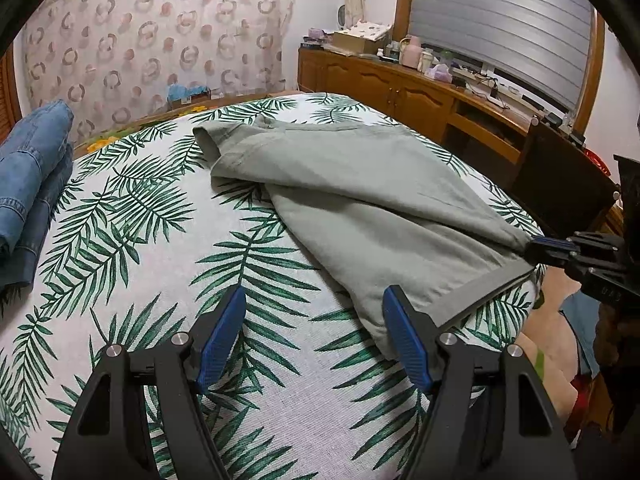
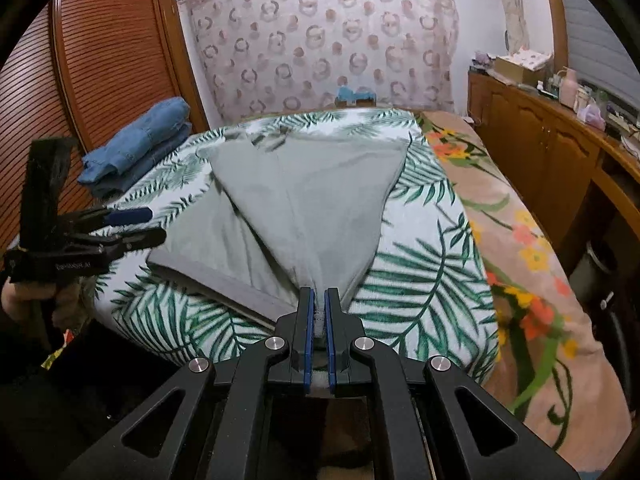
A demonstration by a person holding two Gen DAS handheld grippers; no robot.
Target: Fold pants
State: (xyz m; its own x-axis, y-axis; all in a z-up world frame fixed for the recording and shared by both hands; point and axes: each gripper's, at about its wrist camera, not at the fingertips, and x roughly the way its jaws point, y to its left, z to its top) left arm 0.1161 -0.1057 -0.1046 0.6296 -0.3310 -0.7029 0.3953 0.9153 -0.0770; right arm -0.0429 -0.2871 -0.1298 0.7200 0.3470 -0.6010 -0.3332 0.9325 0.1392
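Leaf-print bed cover under grey pants, wooden sideboard beyond.

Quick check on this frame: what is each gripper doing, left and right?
Left gripper: open, holding nothing, above the leaf-print cover beside the grey pants.
Right gripper: closed on the near edge of the grey pants.

Right gripper pinching grey pants on leaf-print cover — left gripper gaping, folded jeans beyond
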